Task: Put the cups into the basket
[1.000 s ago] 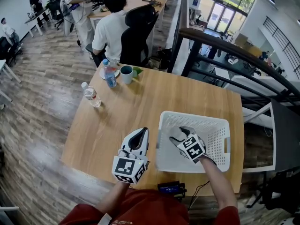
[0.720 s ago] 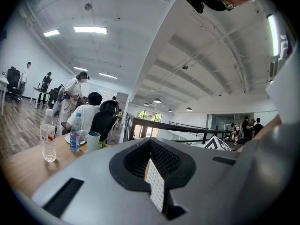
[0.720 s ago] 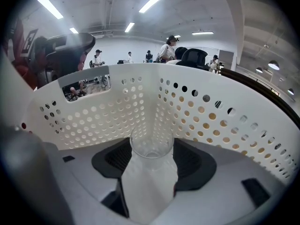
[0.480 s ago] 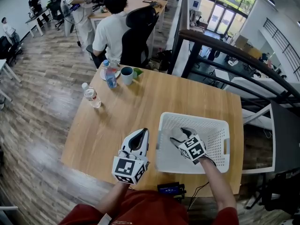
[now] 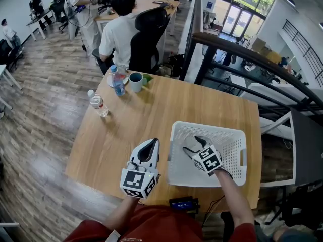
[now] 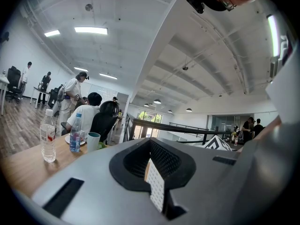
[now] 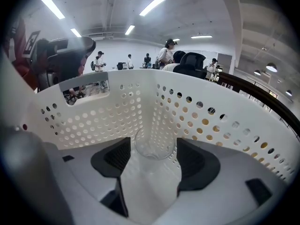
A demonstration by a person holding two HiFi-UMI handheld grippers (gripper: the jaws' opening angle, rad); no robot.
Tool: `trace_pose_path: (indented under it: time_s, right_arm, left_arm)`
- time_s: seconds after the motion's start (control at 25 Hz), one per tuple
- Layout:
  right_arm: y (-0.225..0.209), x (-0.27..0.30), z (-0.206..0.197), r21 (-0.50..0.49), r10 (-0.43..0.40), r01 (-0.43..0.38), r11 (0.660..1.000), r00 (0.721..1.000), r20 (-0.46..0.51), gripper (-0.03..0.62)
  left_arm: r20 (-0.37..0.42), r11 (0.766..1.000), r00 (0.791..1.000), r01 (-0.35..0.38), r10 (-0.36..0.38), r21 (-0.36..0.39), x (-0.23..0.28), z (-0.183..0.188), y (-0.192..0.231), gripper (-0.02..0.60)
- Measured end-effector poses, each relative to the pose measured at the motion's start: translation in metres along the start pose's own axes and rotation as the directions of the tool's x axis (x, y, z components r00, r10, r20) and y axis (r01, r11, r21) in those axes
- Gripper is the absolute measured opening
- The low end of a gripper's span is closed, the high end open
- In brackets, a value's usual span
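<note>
A pale wooden tabletop [image 5: 151,110] is seen from above, with a white perforated plastic basket [image 5: 209,126] standing on its near right part.

The right tool [image 5: 192,145], carrying a cube with square markers, reaches down inside the basket. Its own view shows its two black pads clamped on a clear, see-through cup [image 7: 153,144], one pad on each side of the cup. The cup stands upright between them, its open rim towards the basket's holed wall. The cup is inside the basket, near a corner where two walls meet; whether its base touches the basket floor cannot be told.

The left tool [image 5: 153,141] is held over the bare tabletop just beside the basket's left wall, pointing away from the person. Its jaws are drawn together with only a thin slit between them and nothing in their grip.

At the far left corner of the tabletop, well apart from both tools, stand a teal mug [image 5: 136,80], a blue-labelled plastic bottle [image 5: 117,82] on a white plate, and a clear water bottle [image 5: 97,102] nearer the left edge.
</note>
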State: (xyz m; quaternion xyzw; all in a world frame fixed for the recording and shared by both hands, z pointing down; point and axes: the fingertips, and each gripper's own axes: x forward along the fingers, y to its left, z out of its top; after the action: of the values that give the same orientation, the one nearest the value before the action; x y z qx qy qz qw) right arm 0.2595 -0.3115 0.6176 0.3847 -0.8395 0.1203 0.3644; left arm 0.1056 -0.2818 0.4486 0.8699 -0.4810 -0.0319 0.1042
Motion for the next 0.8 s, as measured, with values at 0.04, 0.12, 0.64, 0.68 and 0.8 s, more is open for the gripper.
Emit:
trace_pose_path:
  time_s: [0.04,0.12,0.64,0.68,0.8]
  right_arm:
    - [-0.001,-0.001,0.001,0.003,-0.003,0.003,1.000,1.000,0.005,0.290]
    - [-0.003,-0.004,0.004,0.010,-0.010,0.010,1.000,1.000,0.017,0.291]
    - [-0.015,-0.049,0.041,0.058,-0.055,0.046,0.997,0.985,0.166,0.290]
    - [-0.014,-0.053,0.044,0.057,-0.058,0.048,0.997,0.982,0.177,0.290]
    - [-0.012,-0.068,0.054,0.055,-0.066,0.055,0.997,0.974,0.216,0.290]
  left_arm:
    - [0.000,1.000,1.000,0.001,-0.001,-0.001,0.000,0.000,0.000,0.006]
    - [0.001,1.000,1.000,0.002,-0.002,-0.002,0.000,0.000,0.000,0.006]
    - [0.001,1.000,1.000,0.014,-0.014,0.005,0.004,0.001,-0.005,0.006]
    - [0.001,1.000,1.000,0.016,-0.016,0.006,0.004,0.002,-0.005,0.006]
    - [0.001,1.000,1.000,0.019,-0.019,0.010,0.004,0.003,-0.006,0.006]
